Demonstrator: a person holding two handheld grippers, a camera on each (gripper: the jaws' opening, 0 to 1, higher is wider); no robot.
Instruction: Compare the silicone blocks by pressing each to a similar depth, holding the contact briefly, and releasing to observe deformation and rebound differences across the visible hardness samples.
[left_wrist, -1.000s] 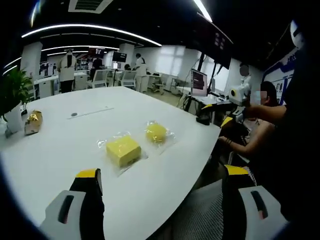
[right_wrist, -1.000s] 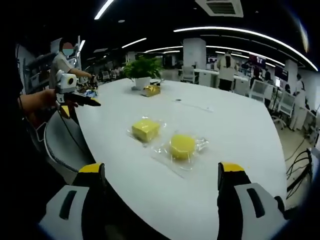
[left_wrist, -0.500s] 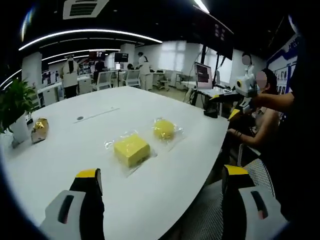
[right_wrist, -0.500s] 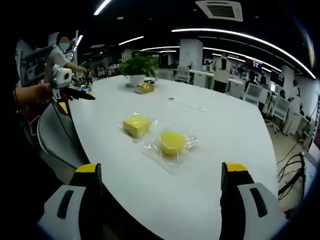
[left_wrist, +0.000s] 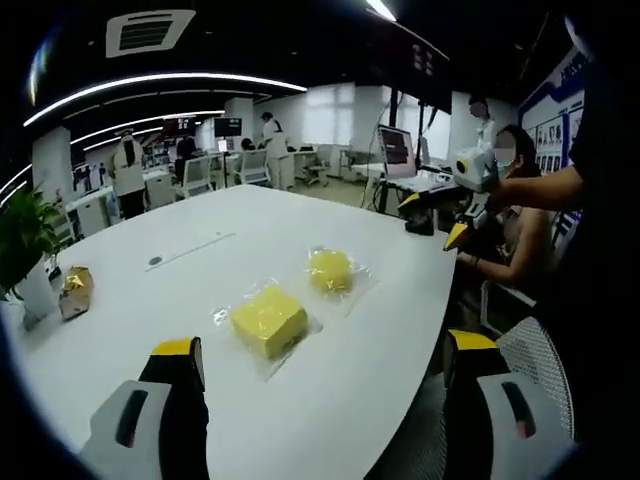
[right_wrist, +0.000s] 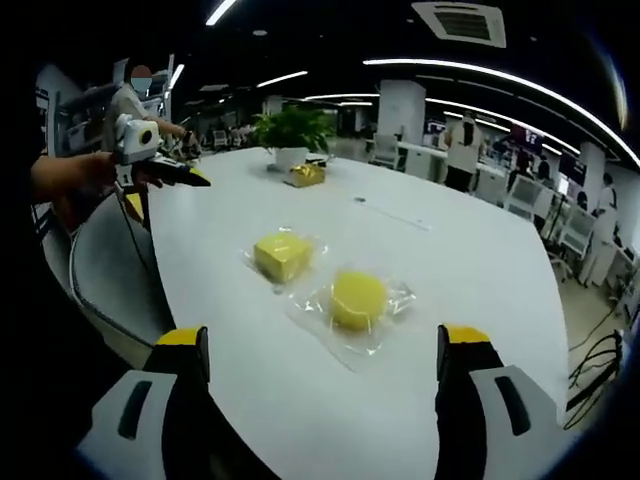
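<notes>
Left gripper view: left gripper (left_wrist: 318, 375) gapes wide, empty, over the surface (left_wrist: 180, 270). Square block (left_wrist: 268, 320) sits at 12 o'clock, round block (left_wrist: 330, 270) just beyond at 1.

Right gripper view: right gripper (right_wrist: 322, 370) spread wide, empty. Round block (right_wrist: 358, 298) at 12, square block (right_wrist: 281, 255) beside it at 11, both bagged on the surface (right_wrist: 470, 250).

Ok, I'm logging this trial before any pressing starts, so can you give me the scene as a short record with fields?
samples: square yellow block, round yellow block
wrapping: each in clear plastic
surface: white table
spacing: side by side, apart
left claw: open, above the table, touching nothing
right claw: open, above the table, touching nothing
also on table: potted plant, gold packet
</notes>
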